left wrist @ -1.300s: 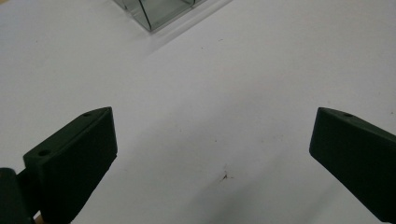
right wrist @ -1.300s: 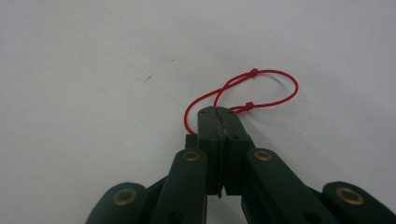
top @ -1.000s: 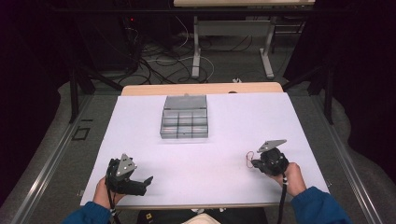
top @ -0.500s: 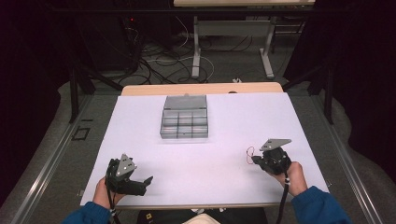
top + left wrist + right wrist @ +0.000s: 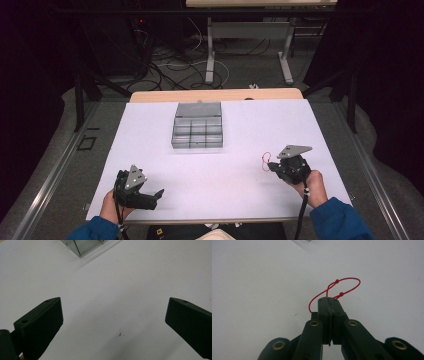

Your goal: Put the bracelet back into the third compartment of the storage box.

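red string loop [image 5: 337, 290] pinched in closed right tongs [image 5: 329, 300], sticking past tips; left tongs [image 5: 112, 315] wide.

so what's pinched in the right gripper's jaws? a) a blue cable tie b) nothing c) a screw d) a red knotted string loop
d: the right gripper is shut on the red string loop, whose knotted loops stick out past the closed tips.

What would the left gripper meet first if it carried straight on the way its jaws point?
Bare white table cover at first. The left gripper, jaws open, aims across the sheet; the corner of the clear compartment box sits off to the left of that line, so it would probably pass it, though depth is unclear.
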The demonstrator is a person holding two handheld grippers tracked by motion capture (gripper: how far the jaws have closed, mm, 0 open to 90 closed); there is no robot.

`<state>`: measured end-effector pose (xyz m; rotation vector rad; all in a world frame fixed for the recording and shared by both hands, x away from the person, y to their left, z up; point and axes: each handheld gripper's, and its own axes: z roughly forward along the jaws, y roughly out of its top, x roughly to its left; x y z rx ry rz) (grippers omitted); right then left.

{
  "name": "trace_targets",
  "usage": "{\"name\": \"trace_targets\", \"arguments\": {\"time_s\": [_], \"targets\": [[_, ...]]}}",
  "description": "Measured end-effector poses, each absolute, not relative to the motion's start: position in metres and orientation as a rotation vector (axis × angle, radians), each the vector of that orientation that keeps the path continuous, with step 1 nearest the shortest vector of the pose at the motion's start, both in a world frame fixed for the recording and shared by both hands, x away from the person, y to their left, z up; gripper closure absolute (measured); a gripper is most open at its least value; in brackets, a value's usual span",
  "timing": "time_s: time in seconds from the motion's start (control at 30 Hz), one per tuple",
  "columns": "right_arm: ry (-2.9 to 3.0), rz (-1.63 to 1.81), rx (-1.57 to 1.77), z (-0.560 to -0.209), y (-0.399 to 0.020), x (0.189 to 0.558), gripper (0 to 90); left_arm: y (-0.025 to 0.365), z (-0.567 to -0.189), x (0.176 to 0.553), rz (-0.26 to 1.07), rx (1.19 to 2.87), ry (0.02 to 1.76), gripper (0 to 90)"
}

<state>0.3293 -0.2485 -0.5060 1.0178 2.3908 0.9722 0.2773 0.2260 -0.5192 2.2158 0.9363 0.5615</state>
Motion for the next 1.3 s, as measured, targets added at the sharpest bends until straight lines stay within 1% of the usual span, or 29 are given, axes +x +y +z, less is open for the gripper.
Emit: {"name": "trace_targets", "arguments": {"time_s": [1.3], "targets": [[2.417,1.026,0.949,-0.499,-0.21,0.366,89.6,0.227,-0.52,0.279,0.573,2.222,0.928,1.5]]}}
